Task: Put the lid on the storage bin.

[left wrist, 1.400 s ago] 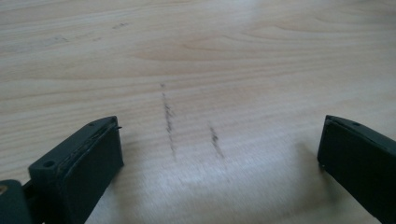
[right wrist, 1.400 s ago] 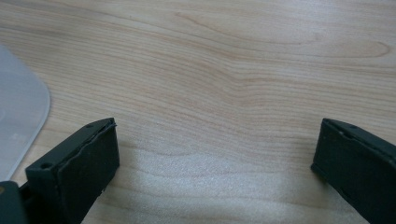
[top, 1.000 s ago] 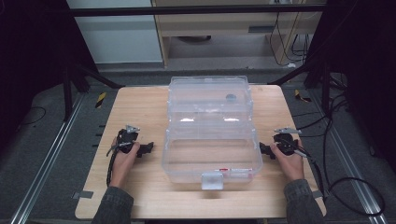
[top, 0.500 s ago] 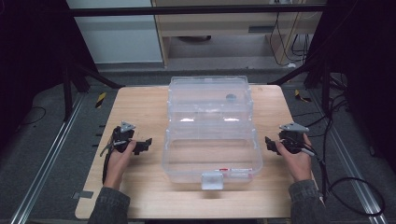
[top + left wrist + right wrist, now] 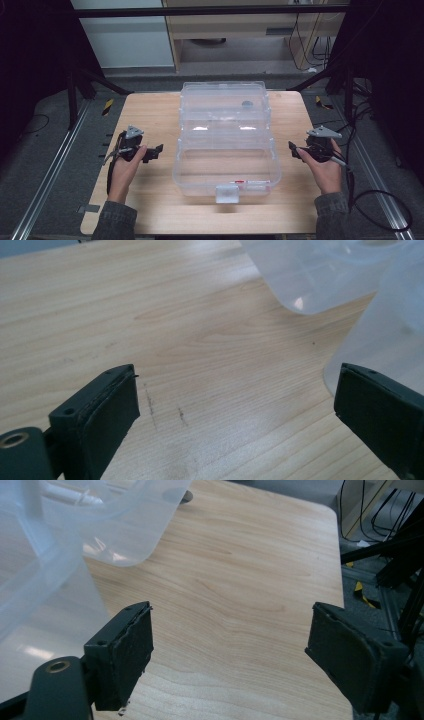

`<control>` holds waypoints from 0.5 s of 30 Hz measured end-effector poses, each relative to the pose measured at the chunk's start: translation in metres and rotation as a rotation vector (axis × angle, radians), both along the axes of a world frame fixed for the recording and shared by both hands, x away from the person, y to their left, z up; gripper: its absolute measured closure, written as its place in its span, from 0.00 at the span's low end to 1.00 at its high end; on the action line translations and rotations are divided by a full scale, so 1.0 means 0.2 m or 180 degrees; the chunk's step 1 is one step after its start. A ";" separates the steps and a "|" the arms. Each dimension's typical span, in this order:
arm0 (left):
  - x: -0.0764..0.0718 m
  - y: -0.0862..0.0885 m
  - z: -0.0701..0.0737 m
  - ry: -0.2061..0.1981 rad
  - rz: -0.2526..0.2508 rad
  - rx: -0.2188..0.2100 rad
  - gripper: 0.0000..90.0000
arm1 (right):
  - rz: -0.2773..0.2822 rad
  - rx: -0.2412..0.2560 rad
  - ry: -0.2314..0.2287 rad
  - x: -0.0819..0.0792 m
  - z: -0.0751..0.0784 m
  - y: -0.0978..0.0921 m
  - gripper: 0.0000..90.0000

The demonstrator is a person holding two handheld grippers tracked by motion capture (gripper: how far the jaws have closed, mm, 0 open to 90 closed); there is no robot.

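Nearest the person, a white latch tab [image 5: 226,192] jutted from the front wall of the clear plastic box [image 5: 226,172], which lay open in the middle of the worktop [image 5: 150,107], its lid [image 5: 223,102] folded back flat toward the far edge. The left gripper [image 5: 159,150] hung just left of the box's near half, jaws spread wide with nothing between them; the left gripper view showed bare wood under them and the box's rounded corner [image 5: 305,305] just beyond. The right gripper [image 5: 292,148] sat a little off the box's right wall, equally wide open and empty.

The likely trouble lay in the box itself. It looked light and thin-walled, so a push from one side alone would probably have slid or turned it on the smooth wood. Closing on a wall might have bowed it and let the jaws slip off. Farther back, a small dark round object [image 5: 247,104] rested in the lid; swinging the lid over quickly could have tipped it out.
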State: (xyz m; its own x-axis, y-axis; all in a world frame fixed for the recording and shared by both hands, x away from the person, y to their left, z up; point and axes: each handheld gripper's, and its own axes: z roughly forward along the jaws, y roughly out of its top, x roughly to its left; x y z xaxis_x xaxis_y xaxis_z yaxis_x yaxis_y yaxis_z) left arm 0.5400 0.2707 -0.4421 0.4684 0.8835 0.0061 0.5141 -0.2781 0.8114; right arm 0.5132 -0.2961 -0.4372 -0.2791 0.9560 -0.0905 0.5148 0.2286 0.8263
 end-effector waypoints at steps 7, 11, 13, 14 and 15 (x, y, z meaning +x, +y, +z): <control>-0.04 -0.02 0.13 -0.0070 -0.0164 -0.0073 0.04 | 0.0323 0.0028 -0.0064 -0.05 0.16 0.04 0.32; -0.08 -0.03 0.27 -0.0137 -0.0400 -0.0023 0.04 | 0.0532 -0.0186 -0.0124 -0.09 0.31 0.07 0.35; -0.09 -0.05 0.32 -0.0128 -0.0487 0.0159 0.04 | 0.0624 -0.0337 -0.0083 -0.09 0.38 0.08 0.35; -0.10 -0.06 0.35 -0.0145 -0.0536 0.0247 0.04 | 0.0669 -0.0399 -0.0045 -0.08 0.42 0.09 0.35; -0.10 -0.06 0.35 -0.0145 -0.0536 0.0247 0.04 | 0.0739 -0.0459 -0.0027 -0.07 0.46 0.10 0.35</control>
State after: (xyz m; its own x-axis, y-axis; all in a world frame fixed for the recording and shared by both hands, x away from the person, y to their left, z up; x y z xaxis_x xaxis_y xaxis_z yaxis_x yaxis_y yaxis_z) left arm 0.5196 0.2594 -0.3721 0.6073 0.7887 0.0956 0.4183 -0.4197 0.8055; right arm 0.4989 -0.2769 -0.3451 -0.4879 0.8436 -0.2243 0.4281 0.4551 0.7808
